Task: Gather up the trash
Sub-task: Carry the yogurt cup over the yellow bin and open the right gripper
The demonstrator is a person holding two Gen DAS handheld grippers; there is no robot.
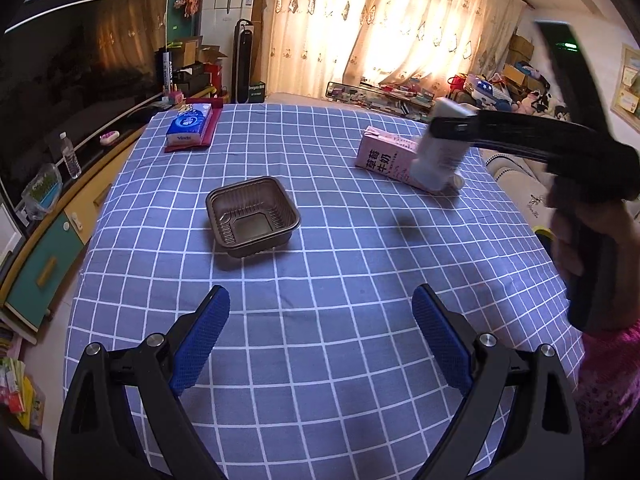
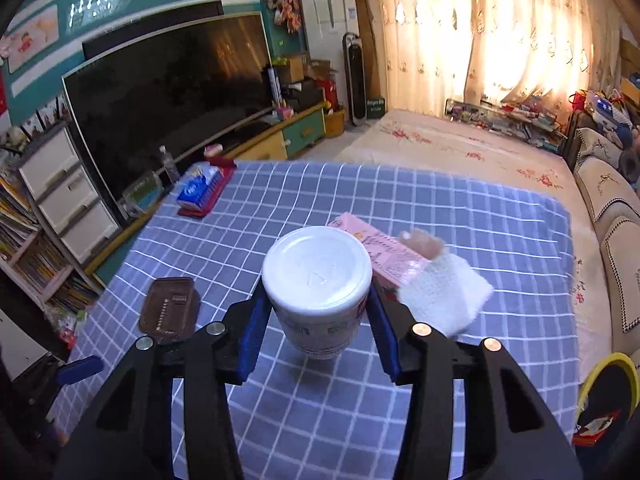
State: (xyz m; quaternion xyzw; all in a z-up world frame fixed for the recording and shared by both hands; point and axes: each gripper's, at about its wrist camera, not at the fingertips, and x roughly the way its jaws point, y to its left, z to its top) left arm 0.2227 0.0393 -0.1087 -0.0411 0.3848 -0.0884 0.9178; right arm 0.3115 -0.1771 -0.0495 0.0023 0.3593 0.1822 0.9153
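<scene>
Right tongs (image 2: 318,316), clamped on a white plastic cup (image 2: 317,276) with blue pads pressed to both of its sides. Cup lifted off the counter (image 2: 320,420), tilted over, flat white bottom facing the right wrist camera. Same cup (image 1: 440,144) in the left wrist view, held up in the air by the right tongs (image 1: 446,134), in front of a pink milk carton (image 1: 386,158). Pink milk carton (image 2: 380,252) lying flat on its side on the blue checked cloth, just behind the cup. White crumpled tissue (image 2: 448,296) resting next to the carton, touching its near end, with a small clear wrapper (image 2: 424,242) just beyond. Left tongs (image 1: 320,320) low over the near part of the counter (image 1: 320,380), spread wide apart, gripping nothing. Brown plastic tray (image 1: 253,216) sitting upright on the cloth, ahead of the left tongs and well apart from the carton. Same brown tray (image 2: 170,308) to the left of the cup in the right wrist view. Blue tissue pack (image 1: 189,124) on a red mat (image 1: 208,136) at the far left corner of the counter. Big dark TV (image 2: 168,92) beyond the left edge, a water bottle (image 1: 71,158) standing below.
</scene>
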